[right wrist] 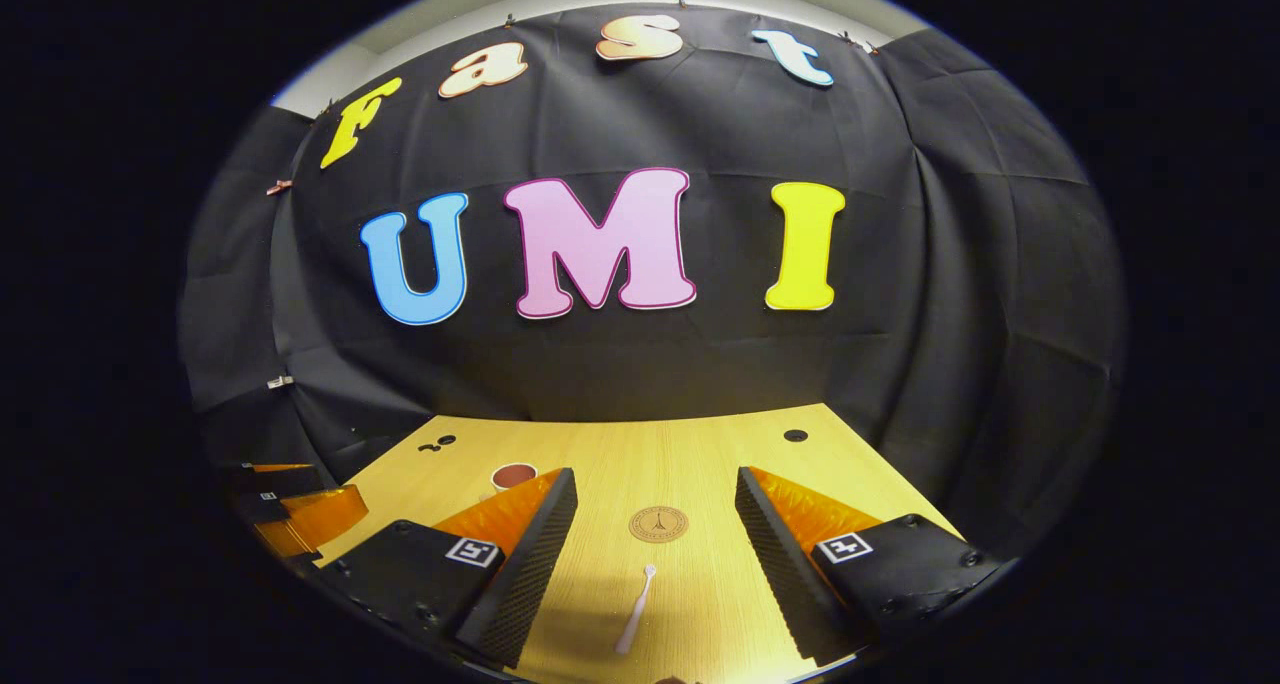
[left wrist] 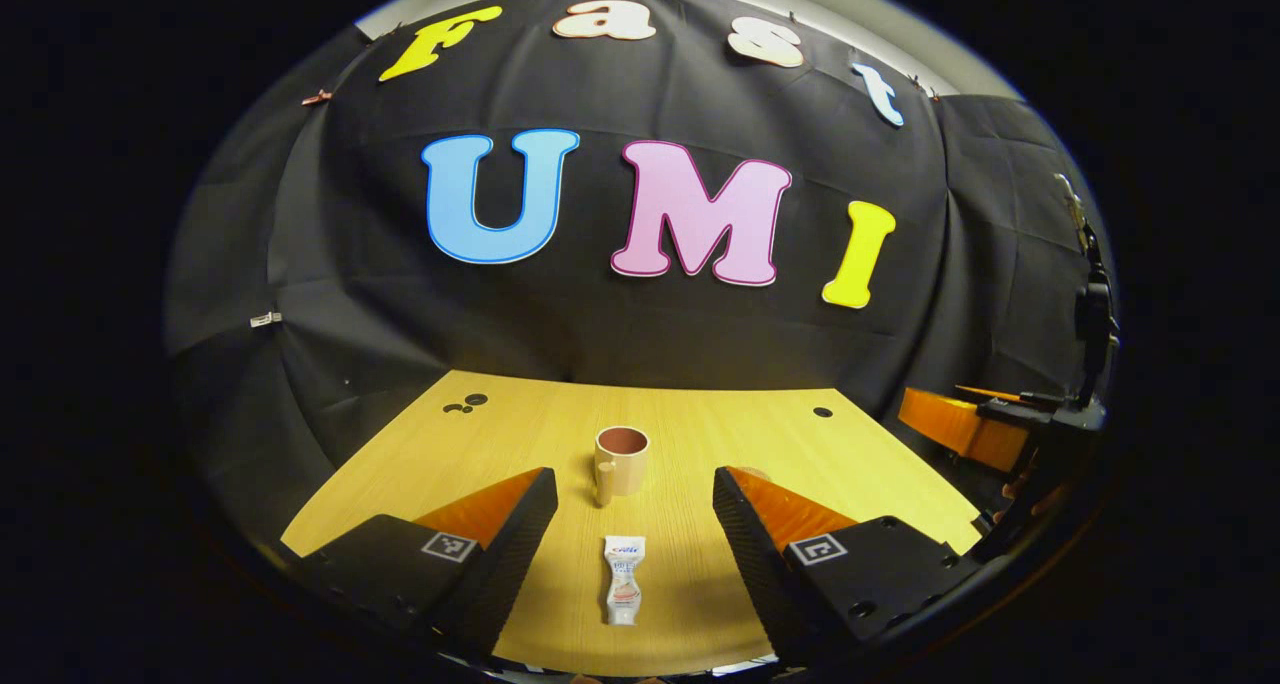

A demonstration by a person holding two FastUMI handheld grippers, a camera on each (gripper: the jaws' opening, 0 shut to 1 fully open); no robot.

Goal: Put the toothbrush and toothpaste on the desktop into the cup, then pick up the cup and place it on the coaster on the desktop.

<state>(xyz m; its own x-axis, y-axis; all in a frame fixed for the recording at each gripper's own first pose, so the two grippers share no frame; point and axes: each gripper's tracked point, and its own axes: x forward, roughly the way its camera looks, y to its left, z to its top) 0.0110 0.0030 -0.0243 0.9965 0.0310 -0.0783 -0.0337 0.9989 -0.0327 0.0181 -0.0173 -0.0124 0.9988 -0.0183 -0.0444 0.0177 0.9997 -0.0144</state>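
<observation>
Two grippers hang above a pale wooden table [left wrist: 700,434], and the cup [left wrist: 621,459] serves as the landmark for everything on it. In the left gripper view the left gripper [left wrist: 633,509] holds its fingers [left wrist: 520,534] spread wide with nothing between them, the cup standing upright on the table beyond the gap, its handle turned toward the camera. The toothpaste [left wrist: 623,579] lies flat on the table on the near side of the cup, a little apart from it, lengthwise along the line from the camera to the cup, and between the two fingers without touching either.

In the right gripper view the right gripper [right wrist: 655,524] also has its fingers [right wrist: 545,539] spread and empty. The cup [right wrist: 513,476] shows past the tip of the finger on the left of that view, partly hidden by it. The coaster [right wrist: 658,523], a round tan disc with a small dark emblem, lies flat on the table to the right of the cup and apart from it. The toothbrush [right wrist: 636,609] lies flat nearer the camera than the coaster, its head end pointing toward the coaster, not touching it
</observation>
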